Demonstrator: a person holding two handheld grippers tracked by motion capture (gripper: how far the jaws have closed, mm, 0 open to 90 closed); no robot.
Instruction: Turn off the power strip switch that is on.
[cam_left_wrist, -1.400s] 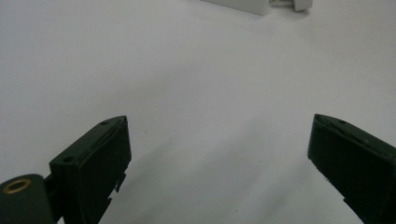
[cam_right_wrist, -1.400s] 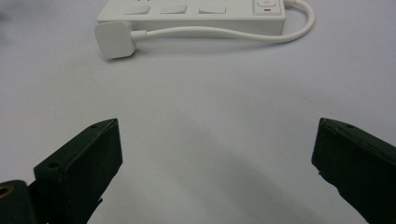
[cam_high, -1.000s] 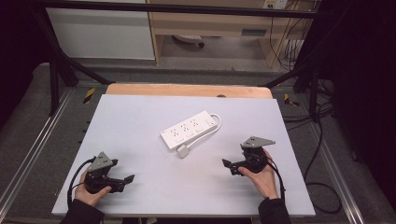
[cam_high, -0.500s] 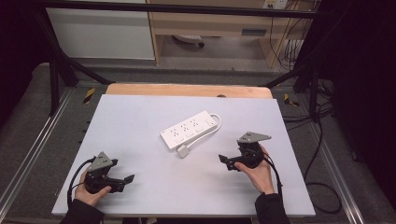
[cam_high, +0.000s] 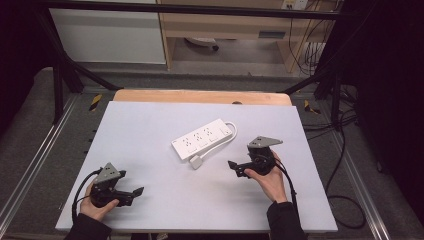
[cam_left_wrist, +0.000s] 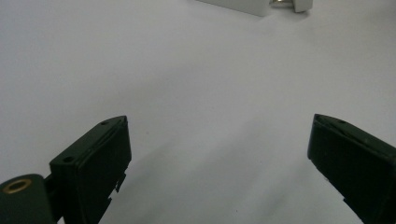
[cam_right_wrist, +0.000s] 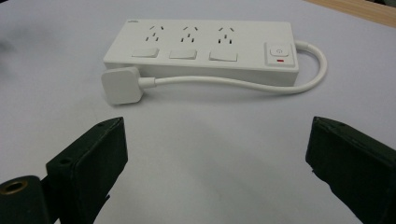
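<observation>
Lying nearest to the person, the left gripper (cam_high: 138, 190) is held low at the near left corner of the table (cam_high: 150, 125). Its body is black and angular, with a grey three-cornered plate on top and a black cable curving from it. In the left gripper view its two jaws are flat, matte black blocks that stand wide apart, with nothing between them, just bare table.

This table surface is smooth, pale grey and matte, and a strip of light wood shows along its far edge.

A little farther, on the right side, the right gripper (cam_high: 231, 164) has the same black shape and grey plate. Its jaws are also spread wide and they hold nothing; they point toward the middle of the table.

Near in front of these jaws lies the plug (cam_right_wrist: 121, 85), a white, flat, rounded square of smooth plastic. A white round cord (cam_right_wrist: 243, 84) goes from it in a loop to the power strip (cam_right_wrist: 205, 46). The strip is a long white plastic box at the table centre, lying flat, with three sockets, three flat switches and one button with a small red mark. The plug lies just beside the strip, apart from both grippers.
</observation>
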